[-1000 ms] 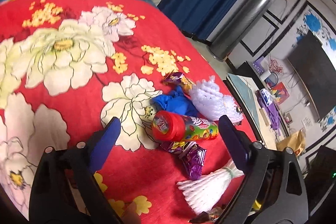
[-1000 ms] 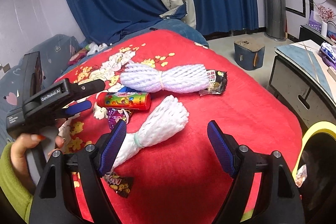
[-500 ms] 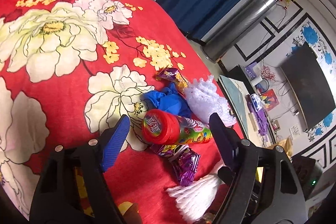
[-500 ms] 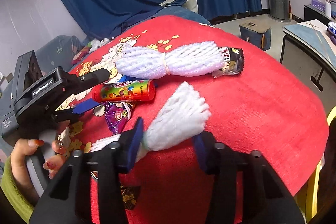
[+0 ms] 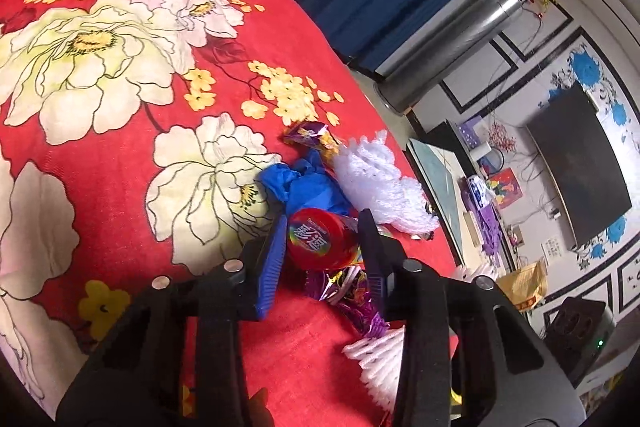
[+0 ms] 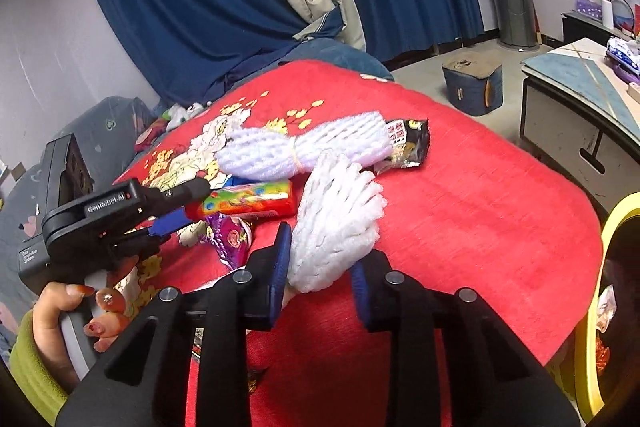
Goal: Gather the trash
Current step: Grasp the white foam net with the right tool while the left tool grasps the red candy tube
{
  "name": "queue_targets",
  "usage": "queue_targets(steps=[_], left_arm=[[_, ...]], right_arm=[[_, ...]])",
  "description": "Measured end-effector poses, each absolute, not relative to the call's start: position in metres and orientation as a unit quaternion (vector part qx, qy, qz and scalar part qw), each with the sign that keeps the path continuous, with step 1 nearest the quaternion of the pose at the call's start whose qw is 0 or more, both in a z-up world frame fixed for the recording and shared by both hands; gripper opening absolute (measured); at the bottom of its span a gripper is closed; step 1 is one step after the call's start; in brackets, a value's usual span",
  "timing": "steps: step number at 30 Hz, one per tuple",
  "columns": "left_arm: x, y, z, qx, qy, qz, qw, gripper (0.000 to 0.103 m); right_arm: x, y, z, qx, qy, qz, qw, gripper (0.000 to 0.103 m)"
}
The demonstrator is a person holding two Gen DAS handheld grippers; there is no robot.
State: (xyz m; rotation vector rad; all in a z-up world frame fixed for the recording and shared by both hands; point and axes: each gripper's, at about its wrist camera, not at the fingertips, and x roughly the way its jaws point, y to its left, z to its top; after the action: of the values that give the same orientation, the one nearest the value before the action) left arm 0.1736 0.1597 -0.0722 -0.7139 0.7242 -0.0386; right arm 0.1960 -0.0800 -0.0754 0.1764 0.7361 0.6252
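Note:
On the red flowered blanket (image 5: 120,163) lies a pile of trash. My left gripper (image 5: 322,227) is shut on the red-capped candy tube (image 5: 316,241); the tube also shows in the right wrist view (image 6: 248,201). A blue crumpled wrapper (image 5: 308,183), a purple wrapper (image 5: 348,299) and white foam netting (image 5: 380,183) lie around it. My right gripper (image 6: 320,259) is shut on a white foam net bundle (image 6: 340,215), lifted slightly. A second tied foam net (image 6: 304,151) and a black snack wrapper (image 6: 408,143) lie behind.
A yellow-rimmed bin (image 6: 604,287) holding wrappers stands at the right edge. A low cabinet (image 6: 580,123) and a dark blue stool (image 6: 472,83) stand on the floor beyond the bed. Blue curtains (image 6: 200,7) hang behind.
Both grippers moved forward and closed: the left one onto the candy tube, the right one onto the near foam net bundle.

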Motion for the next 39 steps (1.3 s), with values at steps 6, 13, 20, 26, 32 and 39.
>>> queue_targets(steps=[6, 13, 20, 26, 32, 39], left_arm=[[0.173, 0.15, -0.064, -0.33, 0.349, -0.038, 0.876, 0.027], [0.168, 0.142, -0.05, -0.324, 0.334, -0.045, 0.884, 0.026], [0.162, 0.136, -0.032, -0.308, 0.311, -0.045, 0.898, 0.026], [0.16, 0.125, -0.02, -0.294, 0.299, -0.054, 0.906, 0.026], [0.161, 0.113, -0.014, -0.283, 0.297, -0.068, 0.91, 0.026], [0.16, 0.097, -0.009, -0.272, 0.295, -0.088, 0.911, 0.026]], right_arm=[[0.195, -0.086, -0.069, 0.084, 0.343, 0.295, 0.888, 0.025], [0.194, -0.099, -0.058, 0.095, 0.323, 0.287, 0.897, 0.023], [0.19, -0.114, -0.043, 0.103, 0.28, 0.272, 0.915, 0.022], [0.19, -0.128, -0.036, 0.106, 0.263, 0.262, 0.922, 0.022], [0.194, -0.145, -0.038, 0.116, 0.266, 0.25, 0.924, 0.022], [0.195, -0.158, -0.03, 0.11, 0.261, 0.245, 0.927, 0.022]])
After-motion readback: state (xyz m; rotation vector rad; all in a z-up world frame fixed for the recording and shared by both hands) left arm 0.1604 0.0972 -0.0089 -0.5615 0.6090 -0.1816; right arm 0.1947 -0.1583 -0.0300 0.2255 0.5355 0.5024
